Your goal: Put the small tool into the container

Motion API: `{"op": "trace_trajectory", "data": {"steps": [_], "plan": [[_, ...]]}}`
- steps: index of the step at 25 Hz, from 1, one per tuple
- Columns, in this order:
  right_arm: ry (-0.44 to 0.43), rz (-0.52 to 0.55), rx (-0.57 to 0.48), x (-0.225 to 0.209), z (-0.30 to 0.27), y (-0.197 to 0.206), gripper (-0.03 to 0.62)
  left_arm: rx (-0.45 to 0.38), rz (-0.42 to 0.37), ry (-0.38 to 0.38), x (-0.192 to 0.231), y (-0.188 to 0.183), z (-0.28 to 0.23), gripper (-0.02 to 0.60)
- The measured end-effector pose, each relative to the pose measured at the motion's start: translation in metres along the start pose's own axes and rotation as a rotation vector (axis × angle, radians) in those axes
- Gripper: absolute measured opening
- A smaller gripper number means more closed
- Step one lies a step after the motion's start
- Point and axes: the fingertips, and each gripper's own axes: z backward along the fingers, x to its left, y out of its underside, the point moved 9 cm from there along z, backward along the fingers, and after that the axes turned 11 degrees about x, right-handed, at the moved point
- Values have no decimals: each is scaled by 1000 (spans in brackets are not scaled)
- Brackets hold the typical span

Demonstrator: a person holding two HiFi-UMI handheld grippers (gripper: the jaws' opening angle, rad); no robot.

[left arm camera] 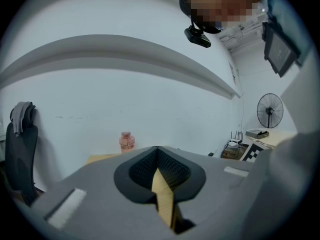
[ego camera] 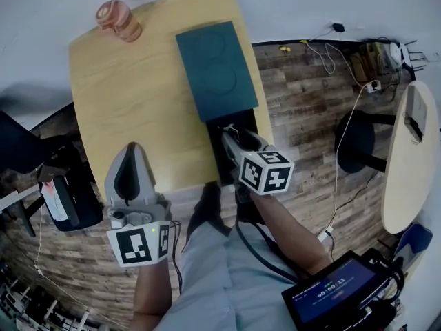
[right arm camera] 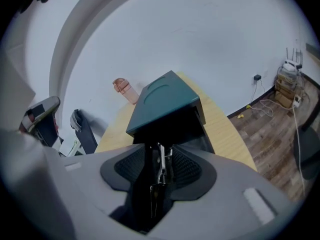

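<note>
A dark teal container [ego camera: 217,67] lies on the wooden table [ego camera: 131,95], and its black inside [ego camera: 222,163] opens toward the table's front edge. My right gripper [ego camera: 229,134] points down into that black opening. In the right gripper view a small metal tool [right arm camera: 160,166] stands upright in the gap between the jaws of my right gripper [right arm camera: 159,146], in front of the teal container [right arm camera: 165,101]. The pads stand apart from the tool, so this gripper is open. My left gripper [ego camera: 133,146] hovers over the table's front left with its tips together and nothing held, and the left gripper [left arm camera: 157,149] shows only table through its slit.
A pink bottle [ego camera: 118,19] stands at the table's far left corner. A black chair [ego camera: 69,192] is left of the table. On the right stand a dark stool [ego camera: 358,143], a pale round table [ego camera: 413,157] and floor cables. A tablet [ego camera: 337,292] sits at the lower right.
</note>
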Motion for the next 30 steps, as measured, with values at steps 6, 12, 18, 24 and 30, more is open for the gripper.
{"op": "trace_trajectory", "data": {"steps": [6, 12, 18, 24, 30], "plan": [[44, 77, -24, 5, 14, -9, 181, -13, 0, -3, -4, -3, 5, 11], [52, 110, -86, 10, 41, -19, 183, -58, -10, 10, -18, -17, 13, 11], [39, 230, -221, 36, 96, -35, 181, -129, -25, 31, -46, -44, 30, 9], [21, 437, -451, 76, 180, -61, 136, -239, -60, 55, -85, -87, 49, 9], [34, 557, -645, 100, 247, -67, 14, -349, -136, 62, -115, -127, 64, 11]]}}
